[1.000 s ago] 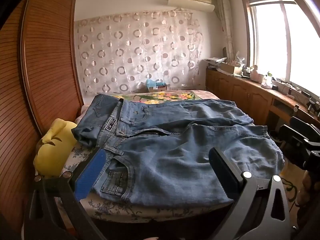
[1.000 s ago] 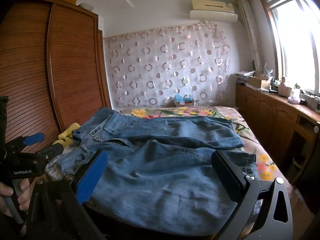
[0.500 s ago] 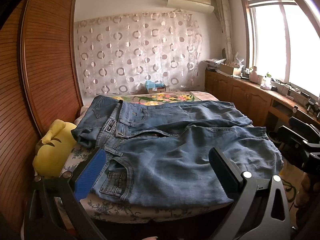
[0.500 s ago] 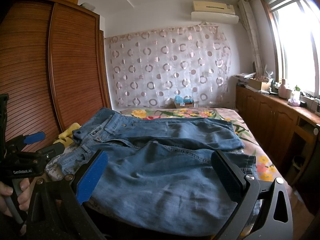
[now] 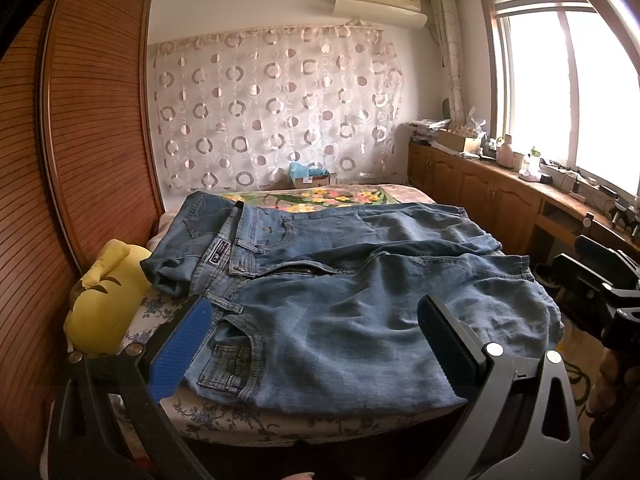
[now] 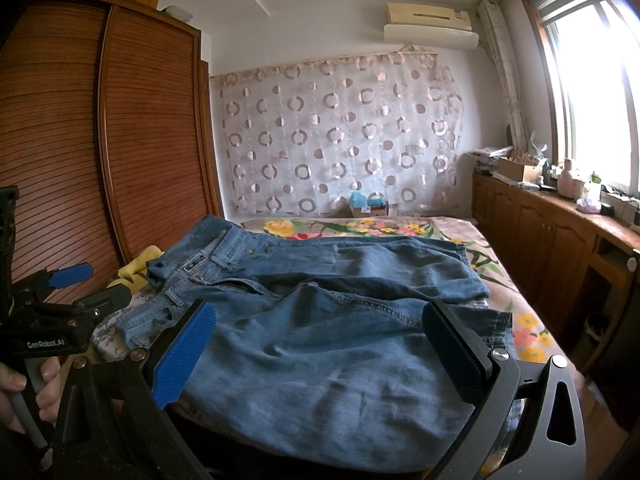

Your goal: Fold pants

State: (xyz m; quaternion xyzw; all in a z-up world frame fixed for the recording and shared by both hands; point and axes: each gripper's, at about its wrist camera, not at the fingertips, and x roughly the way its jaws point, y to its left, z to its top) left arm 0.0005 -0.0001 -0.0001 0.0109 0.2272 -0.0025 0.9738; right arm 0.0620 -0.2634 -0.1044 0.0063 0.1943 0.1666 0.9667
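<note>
Left wrist: jeans (image 5: 340, 312) spread flat, wrinkled.

1. Daylight enters through the window (image 5: 568, 92) at 2 o'clock, blown out to white glare in both views
2. Fisheye bending curves the wardrobe (image 6: 80, 140) at 9 o'clock; corners vignette black
3. Foreground at 6 o'clock lies dim, slightly soft

Blue denim pants (image 5: 360, 300) lie on a floral-print bed (image 5: 320, 200) beside a yellow pillow (image 5: 104, 312).
</note>
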